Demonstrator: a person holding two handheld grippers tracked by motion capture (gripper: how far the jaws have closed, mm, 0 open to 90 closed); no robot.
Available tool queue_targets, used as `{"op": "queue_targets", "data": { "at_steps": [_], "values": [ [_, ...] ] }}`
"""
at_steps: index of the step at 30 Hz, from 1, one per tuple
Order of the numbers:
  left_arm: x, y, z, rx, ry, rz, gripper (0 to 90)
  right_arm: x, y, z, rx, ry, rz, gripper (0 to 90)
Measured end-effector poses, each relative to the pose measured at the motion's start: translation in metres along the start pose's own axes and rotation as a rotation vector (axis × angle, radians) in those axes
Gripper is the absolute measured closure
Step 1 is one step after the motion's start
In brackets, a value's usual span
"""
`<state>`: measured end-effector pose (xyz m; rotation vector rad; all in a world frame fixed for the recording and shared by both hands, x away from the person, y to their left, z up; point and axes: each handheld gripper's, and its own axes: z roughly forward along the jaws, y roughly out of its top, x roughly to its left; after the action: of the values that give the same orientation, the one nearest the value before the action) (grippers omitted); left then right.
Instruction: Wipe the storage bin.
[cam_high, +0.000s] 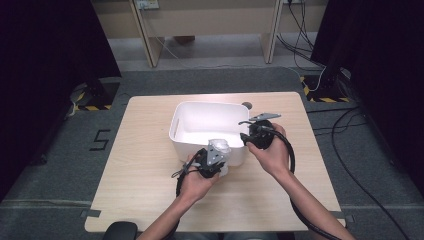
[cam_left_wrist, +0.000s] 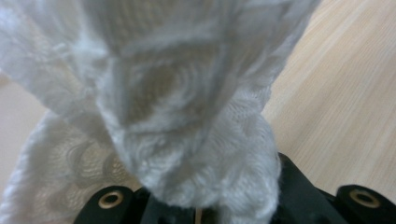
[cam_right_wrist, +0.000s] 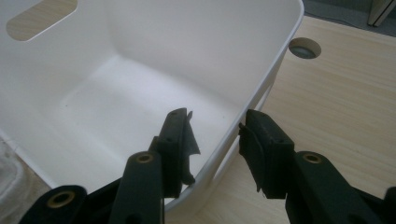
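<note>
A: What's at the left?

B: The left gripper (cam_high: 216, 156) sits at the near wall of the white bin (cam_high: 186, 116), on the wooden table (cam_high: 135, 165). Its jaws are pressed together on a white knitted cloth (cam_high: 219, 148).

A: And from its own camera?

B: In the left gripper view the cloth (cam_left_wrist: 177, 116) bunches up right out of the jaws, a fuzzy, lacy fabric hanging close to the lens, with the table (cam_left_wrist: 345, 107) behind it at the right.

A: So where's the cloth, exactly?

B: Held at the bin's near rim, in the left gripper. Whether it touches the rim I cannot tell.

A: The bin?

B: Near the middle of the table, open side up. In the right gripper view its inside (cam_right_wrist: 140, 88) is bare, with a slot handle in one wall.

A: Further right?

B: The right gripper (cam_high: 246, 136) is at the bin's right wall. In its own view the jaws (cam_right_wrist: 215, 140) stand either side of that wall's rim, one inside, one outside, spread with gaps showing, so not pinching it.

A: Anything past it?

B: A round hole (cam_right_wrist: 304, 48) in the table just beyond the bin's corner.
</note>
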<state>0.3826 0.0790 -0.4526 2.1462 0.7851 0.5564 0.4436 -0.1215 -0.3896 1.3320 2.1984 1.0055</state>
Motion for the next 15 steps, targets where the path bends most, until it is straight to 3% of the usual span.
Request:
{"op": "queue_targets", "data": {
  "at_steps": [15],
  "values": [
    [-0.003,-0.010,0.014,0.036,-0.006,-0.009,81.6,0.000,0.000,0.000,-0.001,0.002,0.001,61.2]
  ]
}}
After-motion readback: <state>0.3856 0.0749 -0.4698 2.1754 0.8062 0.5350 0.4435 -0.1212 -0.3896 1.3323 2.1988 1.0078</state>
